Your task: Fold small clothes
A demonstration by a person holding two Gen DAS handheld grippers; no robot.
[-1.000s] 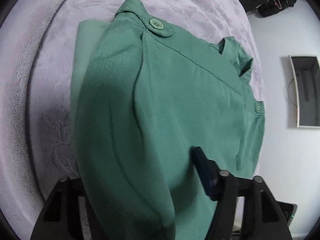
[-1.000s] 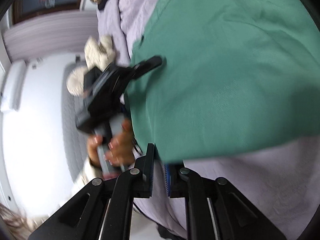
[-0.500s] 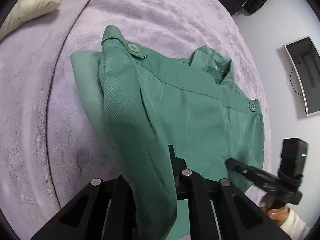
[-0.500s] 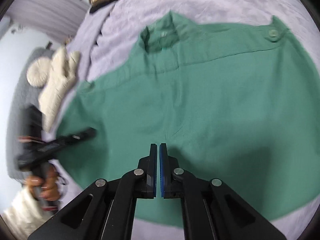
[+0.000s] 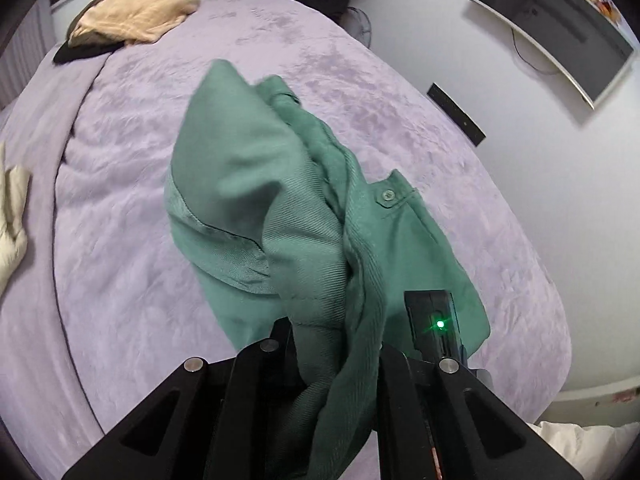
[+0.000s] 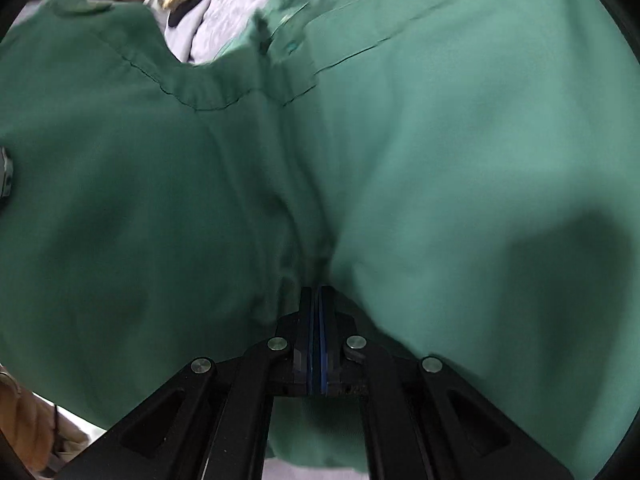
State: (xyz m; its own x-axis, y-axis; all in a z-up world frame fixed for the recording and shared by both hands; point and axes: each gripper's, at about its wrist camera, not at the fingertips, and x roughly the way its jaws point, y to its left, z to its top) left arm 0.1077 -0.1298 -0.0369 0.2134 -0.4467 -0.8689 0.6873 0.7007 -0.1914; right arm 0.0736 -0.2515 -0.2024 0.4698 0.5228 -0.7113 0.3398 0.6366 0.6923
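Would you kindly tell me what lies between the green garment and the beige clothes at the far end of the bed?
In the left wrist view, only bare purple bedspread lies between the green garment and the beige clothes.

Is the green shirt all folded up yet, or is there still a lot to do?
Not yet. Nothing looks neatly folded. The green shirt is bunched and lifted off the purple bed. The left claw is pinching a thick wad of it, and the right claw is shut on another part. Still left: lay it flat, fold it tidy and let go. The beige clothes at the far end may be waiting too.
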